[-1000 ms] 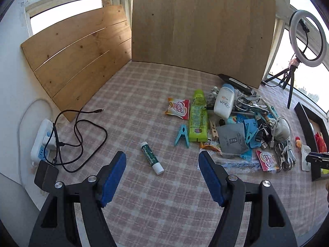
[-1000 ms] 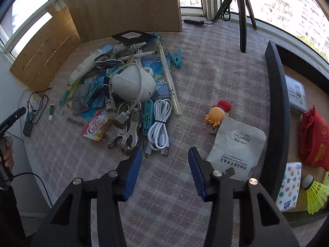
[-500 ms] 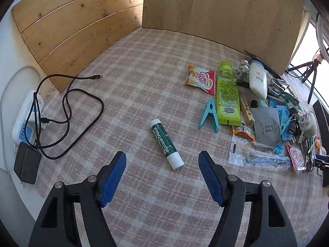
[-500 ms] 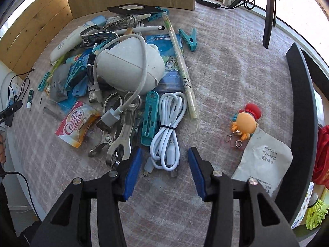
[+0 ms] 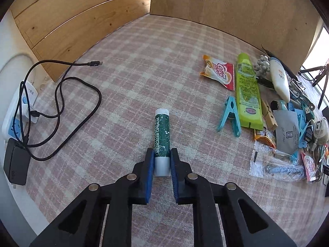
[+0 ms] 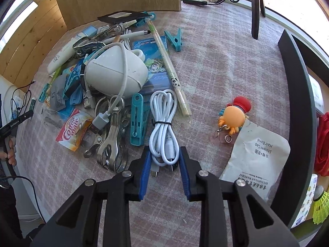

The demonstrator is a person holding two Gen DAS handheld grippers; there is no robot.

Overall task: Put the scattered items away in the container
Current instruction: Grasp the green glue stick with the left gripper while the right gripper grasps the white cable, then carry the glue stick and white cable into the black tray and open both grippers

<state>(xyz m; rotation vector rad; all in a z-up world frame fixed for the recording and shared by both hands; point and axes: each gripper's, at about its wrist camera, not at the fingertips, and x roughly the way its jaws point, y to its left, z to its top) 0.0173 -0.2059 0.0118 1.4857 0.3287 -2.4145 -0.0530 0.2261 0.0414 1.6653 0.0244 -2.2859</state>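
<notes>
1. The left gripper (image 5: pixel 162 162) points steeply down at the checked tablecloth (image 5: pixel 127 94). Its jaws have just been closing, and the blue pads now pinch the white near end of a green lip balm stick (image 5: pixel 162 132), which lies on the cloth pointing away from the camera.
2. The right gripper (image 6: pixel 163 160) also points steeply down. Its jaws have just been closing and now stand on either side of the near end of a coiled white cable (image 6: pixel 163 123); the pads sit right at the outer loops, but whether they press on the cable cannot be told.
3. Only the right wrist view shows the black container (image 6: pixel 298 107) curving along the right edge, with a red bag (image 6: pixel 322 144) and a yellow-green shuttlecock (image 6: pixel 320 205) inside it.
4. That view alone also shows a large white pouch (image 6: pixel 115 74) on top of the heap, a paper shower cap packet (image 6: pixel 257 156), an orange keychain toy (image 6: pixel 234 119), and a hand (image 6: pixel 10 150) at the far left holding the other gripper.
5. Only the left wrist view shows the wooden boards (image 5: pixel 72 20) behind the cloth, a black cable (image 5: pixel 61 94) running to a white power strip (image 5: pixel 18 111), a long green packet (image 5: pixel 247 90) and a teal clothes peg (image 5: pixel 230 115).
6. A coffee creamer sachet (image 6: pixel 73 131) lies beside the heap, just left of steel tongs (image 6: pixel 112 138).
</notes>
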